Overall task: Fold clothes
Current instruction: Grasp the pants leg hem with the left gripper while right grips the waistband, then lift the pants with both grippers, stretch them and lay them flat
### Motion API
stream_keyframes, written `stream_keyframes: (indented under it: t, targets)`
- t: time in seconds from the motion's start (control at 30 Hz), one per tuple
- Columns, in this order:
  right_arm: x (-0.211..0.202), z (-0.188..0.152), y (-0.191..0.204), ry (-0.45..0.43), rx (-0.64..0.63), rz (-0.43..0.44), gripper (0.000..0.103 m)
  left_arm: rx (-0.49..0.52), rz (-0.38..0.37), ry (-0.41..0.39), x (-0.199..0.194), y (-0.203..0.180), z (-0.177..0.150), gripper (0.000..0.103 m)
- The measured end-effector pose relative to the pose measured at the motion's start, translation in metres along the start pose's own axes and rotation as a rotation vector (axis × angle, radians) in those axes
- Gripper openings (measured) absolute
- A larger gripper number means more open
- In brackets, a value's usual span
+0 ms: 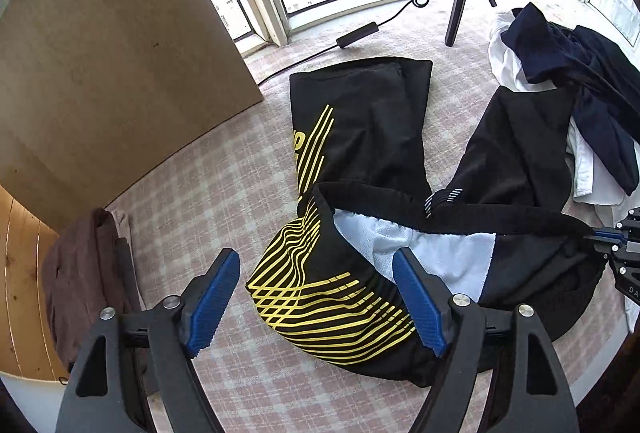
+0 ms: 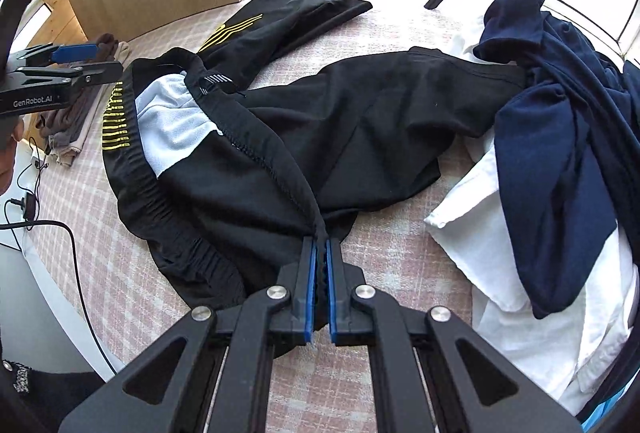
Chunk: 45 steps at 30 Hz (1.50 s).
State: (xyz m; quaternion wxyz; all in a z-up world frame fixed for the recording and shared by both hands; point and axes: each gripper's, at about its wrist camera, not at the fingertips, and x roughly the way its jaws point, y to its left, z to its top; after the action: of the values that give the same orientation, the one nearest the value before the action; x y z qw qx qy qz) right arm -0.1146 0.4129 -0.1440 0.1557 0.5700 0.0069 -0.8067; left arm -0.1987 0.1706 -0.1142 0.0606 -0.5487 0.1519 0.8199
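Black yellow-striped trousers [image 2: 248, 137] lay legs-away on the checked surface [image 2: 384, 45], waistband pinched in the right gripper [image 2: 321, 253]'s closed fingers, its free side beneath the open-fingered left gripper [image 1: 316, 297].

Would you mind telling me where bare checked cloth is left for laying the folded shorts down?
The widest bare patch lies between the black shorts and the brown folded clothes, below the wooden board. A narrower strip runs between the two legs. The right side is crowded: the navy garment is heaped over the white shirt.
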Motion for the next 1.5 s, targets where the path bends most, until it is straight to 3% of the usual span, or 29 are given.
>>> stream_keyframes:
  t: [0.1, 0.13, 0.17, 0.23, 0.33, 0.47, 0.53, 0.57, 0.73, 0.83, 0.93, 0.97, 1.13, 1.23, 1.3, 1.33, 1.4, 1.43, 1.5]
  targets:
    - [-0.001, -0.001, -0.005, -0.012, 0.013, 0.012, 0.005, -0.005, 0.02, 0.071, 0.029, -0.006, 0.007, 0.075]
    - [-0.001, -0.002, -0.007, -0.014, 0.016, 0.015, 0.005, -0.007, 0.026, 0.094, 0.039, -0.008, 0.009, 0.06]
    - [-0.001, -0.002, -0.009, -0.015, 0.016, 0.017, 0.005, -0.031, -0.016, 0.116, 0.044, -0.004, 0.004, 0.034]
    - [0.005, 0.003, -0.012, -0.01, 0.02, 0.02, 0.005, -0.08, -0.088, 0.133, 0.045, 0.008, -0.013, 0.02]
    - [0.019, 0.009, -0.011, 0.042, 0.009, 0.01, 0.014, -0.109, -0.121, 0.121, 0.033, 0.028, -0.036, 0.017]
    - [0.036, 0.015, -0.001, 0.071, -0.037, 0.017, 0.016, -0.119, -0.112, 0.104, 0.012, 0.053, -0.064, 0.016]
    - [0.038, 0.013, 0.005, 0.076, -0.07, 0.04, 0.014, -0.148, -0.114, 0.108, 0.009, 0.066, -0.076, 0.015]
    - [0.035, 0.011, 0.006, 0.071, -0.079, 0.054, 0.003, -0.164, -0.136, 0.111, 0.007, 0.071, -0.08, 0.014]
    - [-0.014, 0.005, 0.0, -0.02, -0.04, 0.089, 0.004, -0.159, -0.163, 0.083, -0.017, 0.079, -0.104, 0.014]
    - [-0.051, -0.003, 0.0, -0.068, -0.06, 0.088, 0.004, -0.132, -0.182, 0.06, -0.031, 0.076, -0.123, 0.019]
    - [-0.055, -0.016, 0.008, -0.046, -0.076, 0.084, 0.004, -0.047, -0.095, 0.104, -0.016, 0.062, -0.147, 0.035]
    - [-0.05, -0.02, 0.013, -0.026, -0.088, 0.071, 0.004, -0.02, -0.048, 0.124, -0.007, 0.058, -0.153, 0.036]
    - [-0.015, -0.036, 0.035, 0.055, -0.109, 0.002, 0.004, 0.052, -0.004, 0.134, 0.013, 0.045, -0.169, 0.037]
    - [-0.01, -0.041, 0.04, 0.063, -0.109, -0.026, 0.004, 0.127, 0.019, 0.1, 0.01, 0.033, -0.174, 0.052]
    - [-0.006, -0.046, 0.04, 0.076, -0.097, -0.038, 0.005, 0.151, 0.048, 0.08, 0.014, 0.029, -0.171, 0.053]
    - [-0.003, -0.049, 0.039, 0.083, -0.087, -0.044, 0.005, 0.151, 0.043, 0.07, 0.016, 0.029, -0.167, 0.051]
    - [0.004, -0.054, 0.037, 0.097, -0.066, -0.045, 0.006, 0.132, -0.033, 0.09, 0.025, 0.032, -0.162, 0.023]
    - [0.008, -0.057, 0.036, 0.106, -0.057, -0.045, 0.006, 0.121, -0.074, 0.102, 0.029, 0.033, -0.159, 0.004]
    - [0.016, -0.062, 0.035, 0.13, -0.055, -0.034, 0.006, 0.099, -0.106, 0.122, 0.033, 0.04, -0.158, 0.004]
